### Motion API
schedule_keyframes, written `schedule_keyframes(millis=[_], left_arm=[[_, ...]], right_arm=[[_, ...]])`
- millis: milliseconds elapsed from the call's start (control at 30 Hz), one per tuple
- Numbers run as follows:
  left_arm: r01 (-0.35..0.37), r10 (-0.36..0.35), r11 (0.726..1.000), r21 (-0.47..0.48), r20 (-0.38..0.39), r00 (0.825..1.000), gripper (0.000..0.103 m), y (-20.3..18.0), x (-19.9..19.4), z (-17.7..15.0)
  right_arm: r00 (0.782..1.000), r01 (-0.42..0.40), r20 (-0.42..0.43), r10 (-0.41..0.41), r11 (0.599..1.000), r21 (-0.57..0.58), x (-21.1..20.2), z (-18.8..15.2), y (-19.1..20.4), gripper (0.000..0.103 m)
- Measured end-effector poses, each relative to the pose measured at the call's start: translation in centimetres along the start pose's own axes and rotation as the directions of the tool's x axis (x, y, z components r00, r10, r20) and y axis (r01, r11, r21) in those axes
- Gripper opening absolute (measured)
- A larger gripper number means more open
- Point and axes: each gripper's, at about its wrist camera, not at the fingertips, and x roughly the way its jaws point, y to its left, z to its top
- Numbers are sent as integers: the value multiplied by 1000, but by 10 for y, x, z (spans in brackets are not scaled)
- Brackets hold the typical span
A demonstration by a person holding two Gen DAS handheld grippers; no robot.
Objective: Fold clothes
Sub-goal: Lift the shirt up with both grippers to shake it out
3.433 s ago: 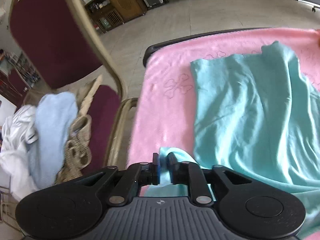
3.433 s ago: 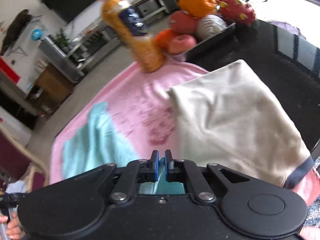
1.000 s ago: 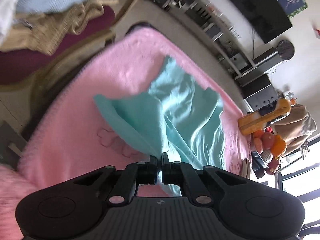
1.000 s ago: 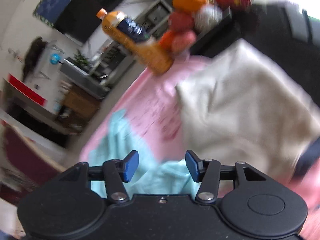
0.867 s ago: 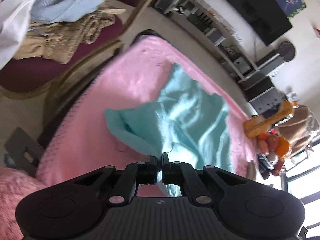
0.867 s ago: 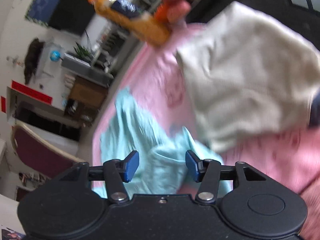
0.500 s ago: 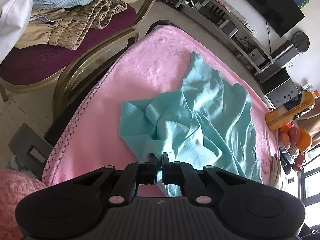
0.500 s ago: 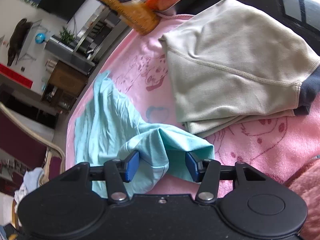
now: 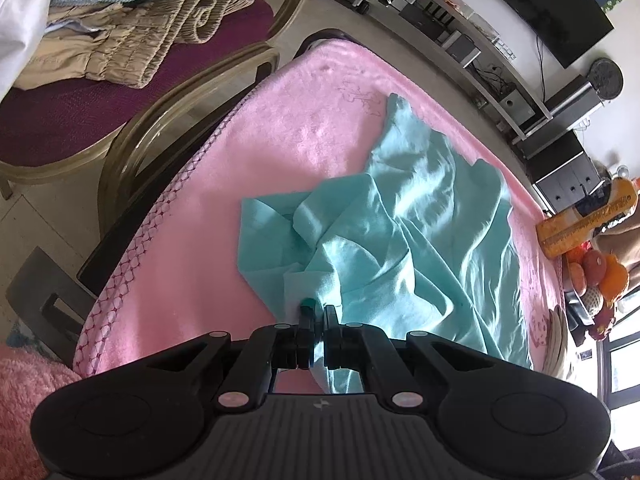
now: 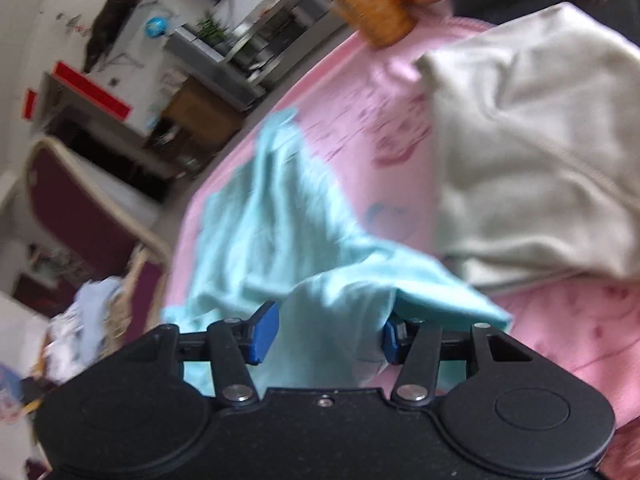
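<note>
Cloth pinched in left gripper, right gripper spread.

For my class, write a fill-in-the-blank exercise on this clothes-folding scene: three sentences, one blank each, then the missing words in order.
1. The left gripper is shut on the ____ garment, which lies crumpled on the blanket.
2. The right gripper has its jaws ____, with teal cloth between them.
3. The blanket under the clothes is ____ in colour, and a folded beige garment lies on it.

Missing words: teal; open; pink
</note>
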Motion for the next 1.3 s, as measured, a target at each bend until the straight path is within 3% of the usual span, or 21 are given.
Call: schedule_keyframes(millis=[100, 200, 333, 400, 467, 600, 667, 733, 833, 867, 933, 967, 1033, 1067, 1167, 1233, 1300], left_arm=[[-4, 4, 1000, -4, -5, 1000, 1, 1, 2, 1], [-17, 17, 1000, 0, -6, 1000, 1, 2, 3, 1], [-24, 24, 1000, 16, 2, 1000, 1, 0, 1, 1], [-9, 9, 1000, 16, 14, 1000, 1, -3, -5, 4], [22, -23, 1000, 7, 33, 999, 1, -7, -17, 10], [120, -119, 993, 1, 143, 983, 1, -34, -74, 44], [168, -169, 985, 25, 235, 957, 1, -53, -117, 62], [227, -234, 972, 61, 344, 909, 1, -67, -168, 67], [292, -314, 949, 122, 488, 815, 2, -85, -242, 69], [304, -331, 943, 137, 516, 791, 2, -89, -262, 67], [337, -373, 926, 170, 549, 748, 1, -96, -296, 63], [354, -403, 913, 201, 576, 711, 2, -100, -316, 58], [356, -432, 899, 254, 640, 635, 2, -107, -350, 44], [331, -429, 902, 278, 669, 607, 2, -113, -363, 36], [328, -449, 893, 309, 675, 585, 2, -120, -387, 27], [337, -466, 884, 325, 672, 576, 2, -122, -397, 23], [325, -465, 885, 334, 678, 570, 2, -124, -402, 20]], right_arm=[[999, -9, -48, 7, 999, -42, -2, -8, 6, 51], [998, 34, -43, -40, 991, -131, -4, -18, 17, 46], [989, 138, -22, -147, 961, -240, -4, -27, 27, 3], [988, 148, -3, -152, 967, -206, -8, -22, 28, 3], [990, 138, 29, -135, 985, -103, -16, -9, 29, 3], [989, 38, 143, -47, 997, 67, -49, 39, 62, 3], [974, -29, 228, 13, 997, 68, -78, 62, 92, 3], [938, -115, 334, 96, 993, 36, -120, 81, 127, 3], [846, -195, 496, 196, 979, -54, -189, 86, 172, 3], [835, -182, 517, 191, 981, -68, -204, 85, 183, 3], [836, -151, 522, 169, 986, -77, -230, 86, 202, 3], [823, -162, 534, 191, 982, -100, -245, 84, 211, 3], [758, -207, 589, 280, 960, -190, -279, 71, 228, 3], [740, -198, 604, 296, 954, -226, -292, 65, 236, 3], [748, -135, 604, 273, 955, -264, -315, 56, 256, 3], [709, -172, 625, 327, 939, -296, -334, 49, 258, 3], [686, -159, 644, 338, 934, -321, -344, 43, 261, 3]])
